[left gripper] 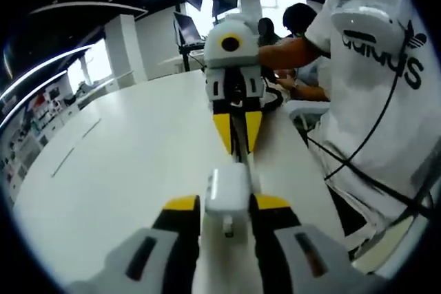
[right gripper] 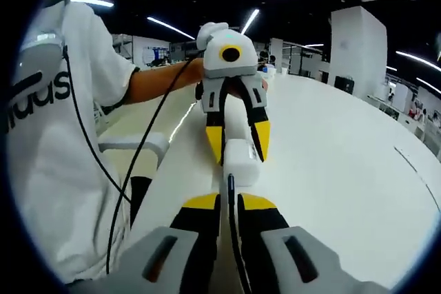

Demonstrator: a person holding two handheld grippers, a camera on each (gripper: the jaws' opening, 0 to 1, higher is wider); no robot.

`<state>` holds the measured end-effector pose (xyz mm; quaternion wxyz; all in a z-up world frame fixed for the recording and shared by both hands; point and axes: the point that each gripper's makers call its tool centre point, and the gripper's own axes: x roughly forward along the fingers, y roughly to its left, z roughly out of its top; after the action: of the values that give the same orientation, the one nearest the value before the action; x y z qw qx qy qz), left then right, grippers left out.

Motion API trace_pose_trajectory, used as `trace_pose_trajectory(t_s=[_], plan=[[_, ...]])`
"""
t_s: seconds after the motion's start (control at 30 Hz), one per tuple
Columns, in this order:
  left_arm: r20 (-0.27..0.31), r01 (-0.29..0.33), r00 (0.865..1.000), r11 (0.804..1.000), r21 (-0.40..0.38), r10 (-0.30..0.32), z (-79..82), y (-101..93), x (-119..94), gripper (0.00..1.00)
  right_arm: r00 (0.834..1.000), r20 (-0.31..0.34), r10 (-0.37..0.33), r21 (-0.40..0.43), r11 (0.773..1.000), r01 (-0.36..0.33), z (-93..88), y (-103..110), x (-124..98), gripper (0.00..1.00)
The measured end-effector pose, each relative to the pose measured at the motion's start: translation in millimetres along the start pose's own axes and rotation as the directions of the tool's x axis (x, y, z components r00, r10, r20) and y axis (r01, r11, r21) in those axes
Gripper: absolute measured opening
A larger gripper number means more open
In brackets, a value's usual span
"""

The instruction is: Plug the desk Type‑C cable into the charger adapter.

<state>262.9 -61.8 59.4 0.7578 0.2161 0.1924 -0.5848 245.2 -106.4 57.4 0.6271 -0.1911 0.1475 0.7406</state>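
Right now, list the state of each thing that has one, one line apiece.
charger adapter: held above the table, clamped in the left gripper.
Type-C cable: pinched in the right gripper, its tip at the adapter; whether it is seated cannot be told.
left gripper: shut on the adapter.
right gripper: shut on the cable.
white table: bare where visible.

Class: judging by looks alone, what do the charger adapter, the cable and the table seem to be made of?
Charger adapter: probably hard glossy white plastic, with smooth rounded edges.
Cable: thin, dark, bending, so likely rubber-coated.
Table: smooth white top, faintly reflective; perhaps laminate, uncertain.
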Motion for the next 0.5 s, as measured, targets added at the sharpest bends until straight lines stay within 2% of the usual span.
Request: trace_pose_trajectory(t_s=[0.23,0.5], plan=[[0.012,0.012,1.000,1.000,-0.004,-0.012,3.1,-2.2,-2,0.28,0.999,0.030,0.010,0.003,1.000,-0.010,1.0,-2,5,0.09],[0.027,0.041,0.999,0.999,-0.024,-0.040,2.2,-5.0,0,0.24,0.999,0.010,0.030,0.018,0.999,-0.030,-3.5,-1,11,0.03]])
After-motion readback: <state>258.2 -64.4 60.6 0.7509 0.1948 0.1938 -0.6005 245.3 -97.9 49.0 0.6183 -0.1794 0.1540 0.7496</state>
